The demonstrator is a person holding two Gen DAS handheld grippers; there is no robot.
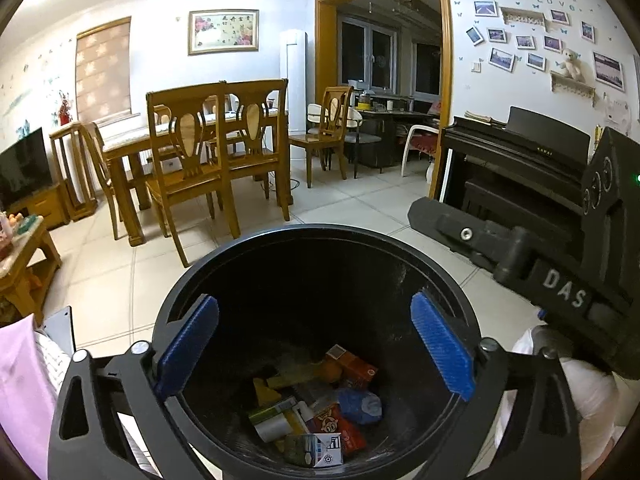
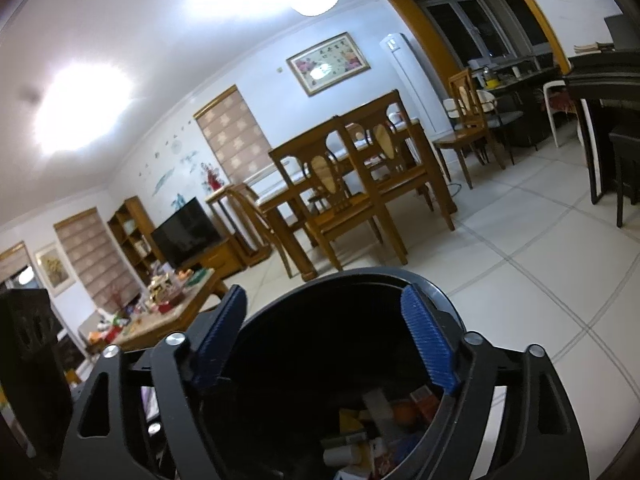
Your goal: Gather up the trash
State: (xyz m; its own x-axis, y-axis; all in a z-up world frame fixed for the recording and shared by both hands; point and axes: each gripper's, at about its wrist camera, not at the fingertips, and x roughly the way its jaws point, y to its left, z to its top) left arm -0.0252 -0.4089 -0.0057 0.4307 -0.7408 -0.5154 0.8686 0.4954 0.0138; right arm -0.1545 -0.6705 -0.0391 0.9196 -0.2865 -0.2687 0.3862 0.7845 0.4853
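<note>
A black round trash bin (image 1: pixel 320 240) stands on the tiled floor, right below both grippers; its rim also shows in the right wrist view (image 2: pixel 360 276). Several pieces of trash (image 1: pixel 316 412) lie at its bottom: small cartons, an orange box, a blue crumpled piece, a white roll. They also show in the right wrist view (image 2: pixel 384 428). My left gripper (image 1: pixel 316 348) is open and empty over the bin's mouth. My right gripper (image 2: pixel 324 340) is open and empty over the bin too. The right gripper's black body (image 1: pixel 540 248) shows at the right of the left wrist view.
A wooden dining table with chairs (image 1: pixel 200 148) stands beyond the bin. A black piano (image 1: pixel 520 168) is at the right. A low coffee table (image 2: pixel 168 308) with clutter and a TV (image 2: pixel 186 230) are at the left. Pink fabric (image 1: pixel 20 392) lies at the near left.
</note>
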